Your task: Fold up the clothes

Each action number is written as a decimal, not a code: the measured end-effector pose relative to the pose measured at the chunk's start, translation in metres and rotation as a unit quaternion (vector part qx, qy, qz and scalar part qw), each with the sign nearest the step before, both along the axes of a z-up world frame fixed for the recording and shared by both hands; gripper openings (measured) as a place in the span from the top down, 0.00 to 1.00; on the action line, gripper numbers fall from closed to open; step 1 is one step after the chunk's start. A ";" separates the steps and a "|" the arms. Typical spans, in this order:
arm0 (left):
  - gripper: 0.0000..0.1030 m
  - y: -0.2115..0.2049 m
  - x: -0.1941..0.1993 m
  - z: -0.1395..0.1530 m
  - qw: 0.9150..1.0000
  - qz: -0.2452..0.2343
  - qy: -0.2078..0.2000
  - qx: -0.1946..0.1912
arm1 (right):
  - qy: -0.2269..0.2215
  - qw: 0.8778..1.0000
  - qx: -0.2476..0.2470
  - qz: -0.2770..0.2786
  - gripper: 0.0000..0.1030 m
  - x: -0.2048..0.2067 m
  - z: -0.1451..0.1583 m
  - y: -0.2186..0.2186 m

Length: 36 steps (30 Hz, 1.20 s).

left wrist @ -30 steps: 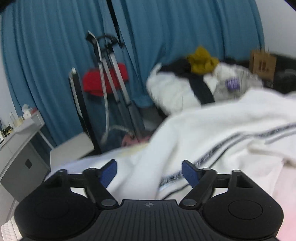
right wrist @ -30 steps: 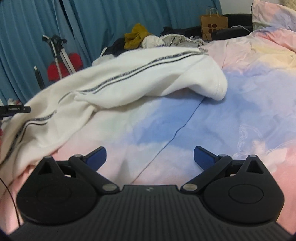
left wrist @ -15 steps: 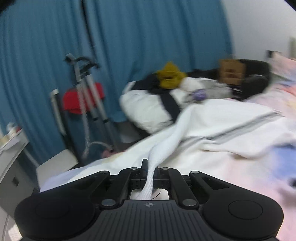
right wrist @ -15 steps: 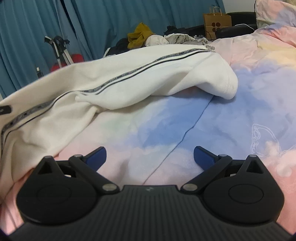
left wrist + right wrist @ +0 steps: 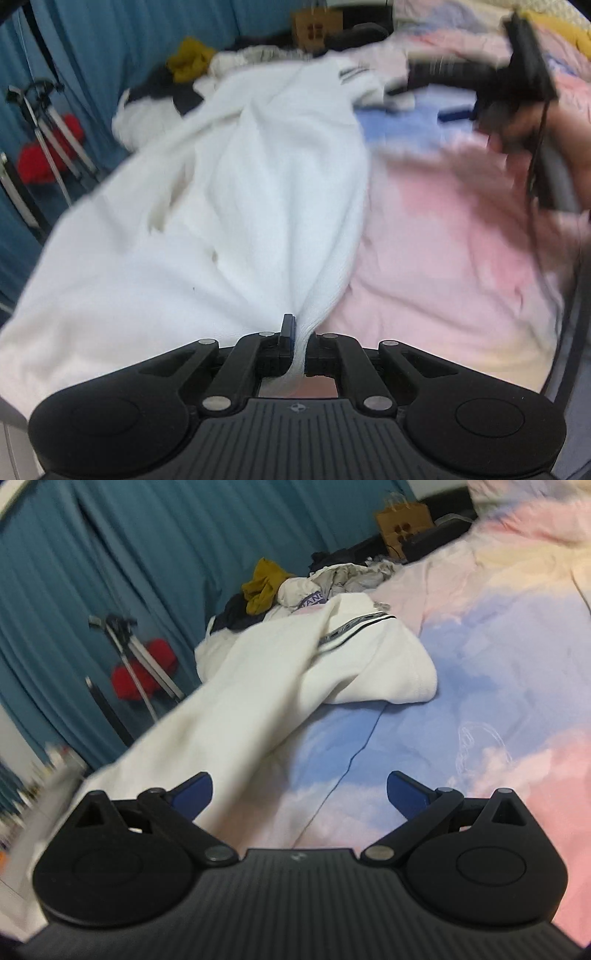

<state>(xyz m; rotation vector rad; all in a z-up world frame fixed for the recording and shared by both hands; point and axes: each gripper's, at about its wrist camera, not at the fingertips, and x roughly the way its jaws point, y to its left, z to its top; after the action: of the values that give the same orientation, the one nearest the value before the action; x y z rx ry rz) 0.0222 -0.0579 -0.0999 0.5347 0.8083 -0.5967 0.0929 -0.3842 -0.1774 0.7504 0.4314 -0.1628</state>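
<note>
Left gripper (image 5: 300,341) first: its jaws are pinched tight together on a bunched fold of the white garment (image 5: 229,206), and the cloth squeezes out between them and runs back under the gripper body. From that pinch the fabric fans out wide, spreading up and to the left across the bed (image 5: 436,266), whose pink and blue cover shows bare to the right of the cloth. The picture here is blurred, so the fine folds are hard to read.

Over to the right gripper (image 5: 299,792): jaws wide apart, blue fingertips (image 5: 194,792) showing on both sides, nothing between them. It hangs above the bed cover (image 5: 480,686), and the white garment (image 5: 280,679) passes just beside its left fingertip, stretching away in a long band toward the far edge of the bed. A dark striped trim (image 5: 354,627) runs along the far part, where the cloth is doubled over on itself and ends in a rounded fold on the blue patch of the cover.

In the left wrist view that same right gripper (image 5: 480,99) appears at the upper right, blurred, with a hand (image 5: 524,125) around it.

Beyond the garment, a heap of other clothes (image 5: 295,587) sits at the far edge of the bed, a mustard-yellow piece (image 5: 264,585) on top. A brown paper bag (image 5: 404,522) stands further back, and a tripod (image 5: 136,657) with something red (image 5: 147,668) behind it stands against the blue curtain (image 5: 166,554).
</note>
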 end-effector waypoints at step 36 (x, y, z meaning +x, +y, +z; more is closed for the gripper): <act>0.97 0.039 0.043 -0.018 0.973 0.125 0.089 -0.174 | -0.059 0.992 -0.106 -0.022 0.93 0.147 0.002 -0.062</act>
<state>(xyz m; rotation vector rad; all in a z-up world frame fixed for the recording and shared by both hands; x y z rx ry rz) 0.0653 -0.0187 -0.1177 0.0550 0.8998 -0.5417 0.2398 -0.4461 -0.1757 0.5571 0.2792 -0.2005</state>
